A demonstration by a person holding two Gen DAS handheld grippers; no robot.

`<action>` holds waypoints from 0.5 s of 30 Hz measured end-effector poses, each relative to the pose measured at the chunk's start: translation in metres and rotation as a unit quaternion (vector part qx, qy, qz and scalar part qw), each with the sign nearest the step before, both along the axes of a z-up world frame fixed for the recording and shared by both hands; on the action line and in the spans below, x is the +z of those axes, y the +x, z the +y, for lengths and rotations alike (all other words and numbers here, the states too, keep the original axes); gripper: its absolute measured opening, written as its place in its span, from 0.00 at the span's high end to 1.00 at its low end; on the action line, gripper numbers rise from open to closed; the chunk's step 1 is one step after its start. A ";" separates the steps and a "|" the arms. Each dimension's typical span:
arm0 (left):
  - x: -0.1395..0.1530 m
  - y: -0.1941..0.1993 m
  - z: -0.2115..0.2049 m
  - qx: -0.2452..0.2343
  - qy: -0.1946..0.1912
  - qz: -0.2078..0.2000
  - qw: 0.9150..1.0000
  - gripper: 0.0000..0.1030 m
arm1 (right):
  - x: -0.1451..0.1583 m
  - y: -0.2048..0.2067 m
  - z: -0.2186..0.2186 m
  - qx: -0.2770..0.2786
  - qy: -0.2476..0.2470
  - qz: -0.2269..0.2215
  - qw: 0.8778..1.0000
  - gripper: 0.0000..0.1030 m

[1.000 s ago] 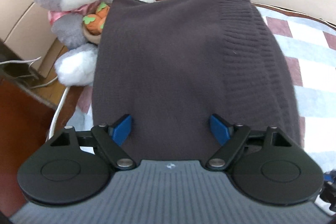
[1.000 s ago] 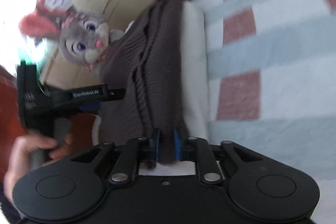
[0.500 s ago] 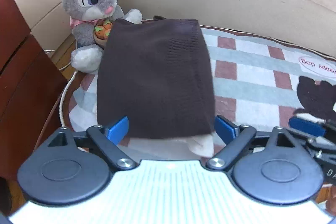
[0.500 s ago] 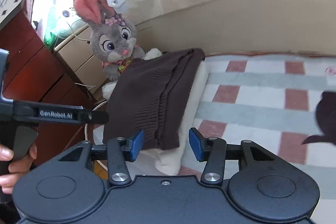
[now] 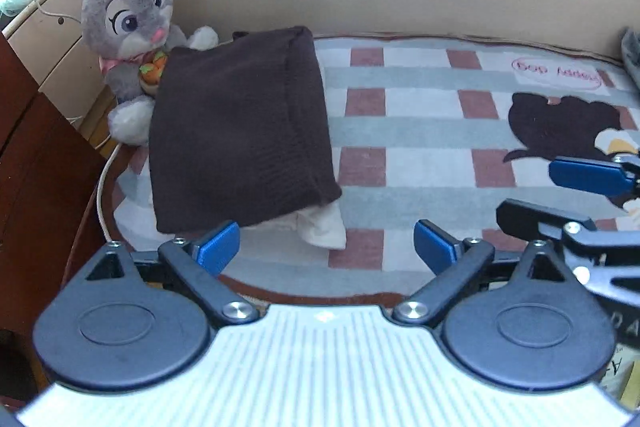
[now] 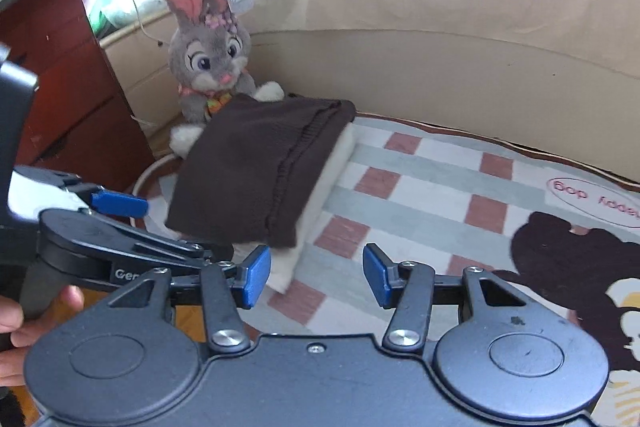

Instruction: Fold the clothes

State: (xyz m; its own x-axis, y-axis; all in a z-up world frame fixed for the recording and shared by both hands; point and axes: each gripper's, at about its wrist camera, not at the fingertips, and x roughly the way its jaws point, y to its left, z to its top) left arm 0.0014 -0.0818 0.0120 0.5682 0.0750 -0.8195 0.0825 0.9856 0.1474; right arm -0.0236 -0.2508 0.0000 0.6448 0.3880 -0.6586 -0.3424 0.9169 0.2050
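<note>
R gripper (image 6: 316, 273) had jaws just opening, nothing btwn; folded brown sweater (image 6: 256, 167) lay atop white garment (image 6: 320, 195), beside plush bunny (image 6: 210, 63).

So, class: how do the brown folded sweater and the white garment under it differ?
The brown sweater lies on top, almost fully visible; the white garment lies beneath, showing only at the edges. The sweater is dark and ribbed; the white garment looks pale and plain. Both rest folded on the checked blanket.

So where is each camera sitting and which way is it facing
Left wrist: on the left tongs, aimed down at the folded brown sweater on the checked blanket; right tongs at right edge.
Right wrist: on the right tongs, facing likewise; left tongs and a hand show.
Shared: sweater, plush rabbit, blanket.
</note>
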 end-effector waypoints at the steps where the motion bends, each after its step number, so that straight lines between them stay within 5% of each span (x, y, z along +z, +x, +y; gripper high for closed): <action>1: -0.001 0.000 -0.001 0.002 0.001 0.003 1.000 0.06 | -0.001 0.000 0.000 -0.002 -0.005 0.004 1.000 0.44; 15: -0.010 -0.001 -0.012 -0.005 0.002 0.018 1.000 0.06 | 0.000 0.004 -0.020 -0.050 0.000 0.016 0.999 0.44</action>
State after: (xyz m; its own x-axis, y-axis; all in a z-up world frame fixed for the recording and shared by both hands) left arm 0.0006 -0.0936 0.0018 0.5387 0.0728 -0.8393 0.0968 0.9843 0.1476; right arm -0.0193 -0.2708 -0.0002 0.6590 0.3228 -0.6793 -0.2434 0.9461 0.2135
